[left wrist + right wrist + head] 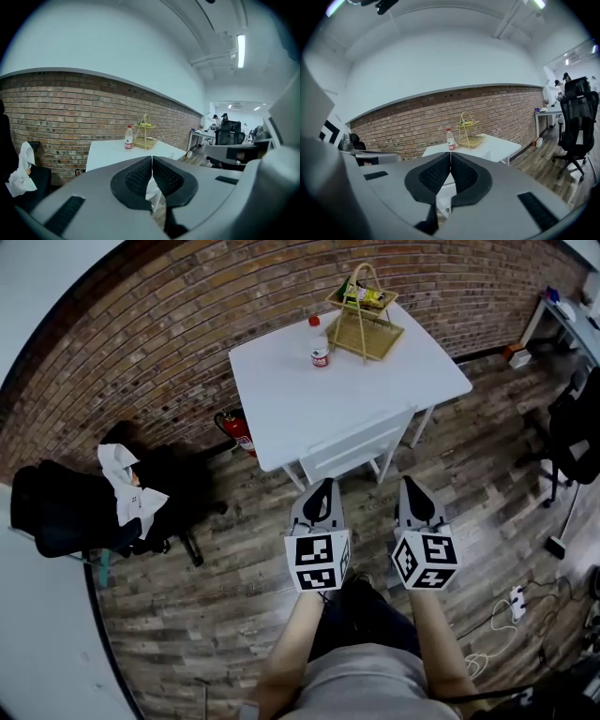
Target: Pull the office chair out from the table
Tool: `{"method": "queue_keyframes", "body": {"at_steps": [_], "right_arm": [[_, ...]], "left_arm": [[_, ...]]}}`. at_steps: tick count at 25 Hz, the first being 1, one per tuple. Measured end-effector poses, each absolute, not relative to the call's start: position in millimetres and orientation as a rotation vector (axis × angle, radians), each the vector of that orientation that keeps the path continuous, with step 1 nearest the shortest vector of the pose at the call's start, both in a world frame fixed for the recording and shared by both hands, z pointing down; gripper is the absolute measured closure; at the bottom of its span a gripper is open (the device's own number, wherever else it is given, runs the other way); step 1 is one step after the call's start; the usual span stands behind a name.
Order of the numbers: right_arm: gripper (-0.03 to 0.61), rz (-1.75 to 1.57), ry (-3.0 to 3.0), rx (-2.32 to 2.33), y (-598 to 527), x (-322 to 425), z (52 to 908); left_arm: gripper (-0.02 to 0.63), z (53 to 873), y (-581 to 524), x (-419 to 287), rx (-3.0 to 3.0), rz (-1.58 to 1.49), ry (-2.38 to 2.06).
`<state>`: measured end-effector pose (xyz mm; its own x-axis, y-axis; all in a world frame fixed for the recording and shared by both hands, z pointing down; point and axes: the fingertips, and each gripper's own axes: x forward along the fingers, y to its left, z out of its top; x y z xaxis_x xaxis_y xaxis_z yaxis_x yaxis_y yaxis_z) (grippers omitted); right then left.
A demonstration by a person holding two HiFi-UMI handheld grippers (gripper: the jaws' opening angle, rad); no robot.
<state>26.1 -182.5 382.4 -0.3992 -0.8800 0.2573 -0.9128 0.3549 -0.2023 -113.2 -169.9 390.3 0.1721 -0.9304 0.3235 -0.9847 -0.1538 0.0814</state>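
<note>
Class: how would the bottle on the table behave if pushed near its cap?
The bottle is tall and narrow, standing upright, so it would probably tip rather than slide. Once down, its round body would likely roll across the smooth table.

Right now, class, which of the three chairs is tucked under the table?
The white chair, pushed in at the table's near edge. The left black chair, draped with white cloth, and the right black chair stand clear.
</note>
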Motion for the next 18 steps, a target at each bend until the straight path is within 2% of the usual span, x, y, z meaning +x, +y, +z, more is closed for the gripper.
{"method": "queue_keyframes", "body": {"at_steps": [18], "right_arm": [[0.563,0.582,-2.457,1.666,-276,39,409]], "left_arm": [[0.598,425,-280,-96,2.245,0.534,-1.686]]}}
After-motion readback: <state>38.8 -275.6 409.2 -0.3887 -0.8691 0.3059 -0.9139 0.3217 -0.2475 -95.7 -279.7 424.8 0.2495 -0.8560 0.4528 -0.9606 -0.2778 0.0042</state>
